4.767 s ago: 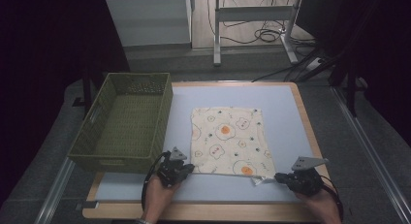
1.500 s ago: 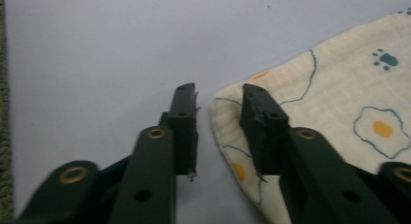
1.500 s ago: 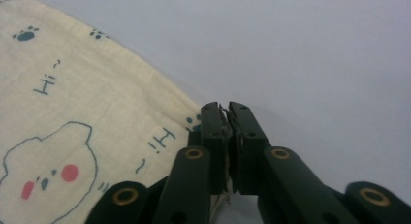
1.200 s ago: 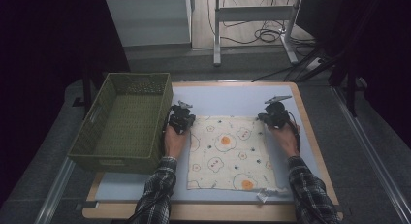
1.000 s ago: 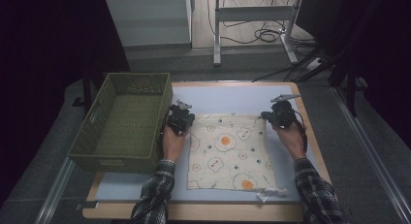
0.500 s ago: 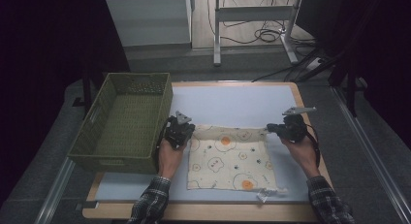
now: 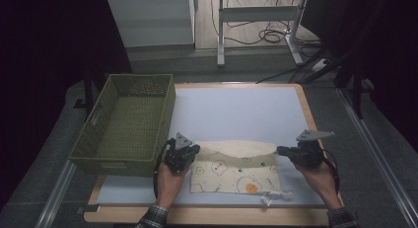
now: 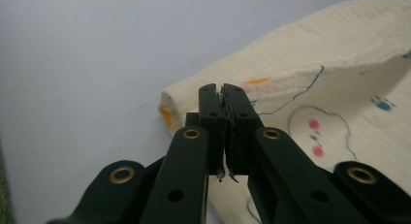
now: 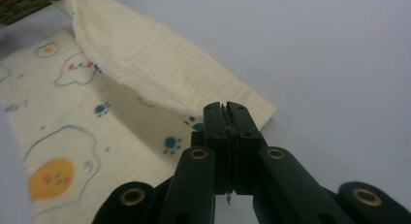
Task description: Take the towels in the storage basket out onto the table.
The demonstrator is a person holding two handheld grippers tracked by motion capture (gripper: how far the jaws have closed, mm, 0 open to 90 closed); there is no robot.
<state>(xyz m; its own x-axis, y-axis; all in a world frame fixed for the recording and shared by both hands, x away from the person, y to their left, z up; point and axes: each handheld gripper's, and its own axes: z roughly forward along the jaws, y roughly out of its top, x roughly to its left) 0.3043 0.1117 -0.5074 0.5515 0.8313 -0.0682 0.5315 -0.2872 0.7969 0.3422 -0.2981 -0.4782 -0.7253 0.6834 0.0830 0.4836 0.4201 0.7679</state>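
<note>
A cream cloth (image 7: 231,174) printed with small animals and egg shapes lies on the pale blue table top (image 7: 236,109), its far edge lifted and folded toward the near side. My left gripper (image 7: 193,150) is shut on the cloth's lifted left corner; in the left gripper view the jaws (image 8: 223,90) pinch the cloth (image 8: 300,73) at the fold. My right gripper (image 7: 280,150) is shut on the right corner; the right gripper view has the jaws (image 9: 225,107) closed on the cloth (image 9: 160,73), whose raised flap sags over the printed side.
A green woven basket (image 7: 170,109) stands at the table's left, close beside my left hand. A small white tag (image 7: 268,198) sticks out at the cloth's near edge. Bare table top stretches beyond the cloth to the far edge.
Both grippers have drawn back toward the near edge, carrying the cloth's far edge with them, so the cloth is folding over itself and its visible length has shrunk.
</note>
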